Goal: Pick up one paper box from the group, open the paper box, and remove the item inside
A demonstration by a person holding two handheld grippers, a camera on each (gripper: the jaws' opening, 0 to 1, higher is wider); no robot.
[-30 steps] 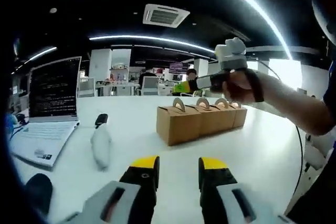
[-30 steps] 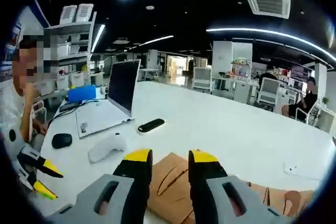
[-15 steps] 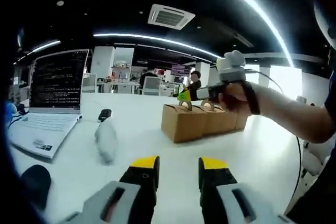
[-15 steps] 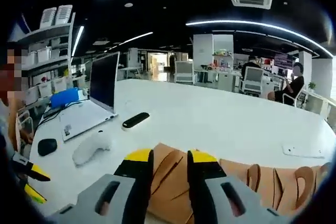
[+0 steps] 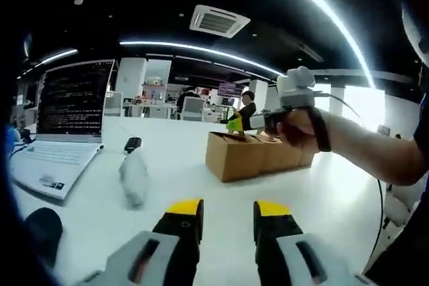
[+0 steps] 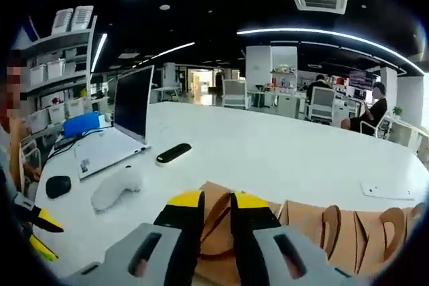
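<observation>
Right gripper view has the right gripper [image 6: 212,200] pinching the handle [image 6: 216,213] of the nearest paper box [image 5: 231,156]; the left gripper [image 5: 228,209] hovers above the desk [image 5: 322,192], jaws parted, holding nothing.

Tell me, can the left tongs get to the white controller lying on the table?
Probably yes. The left tongs are open and hold nothing, and the white controller lies just ahead to their left on the table, with bare tabletop between.
</observation>
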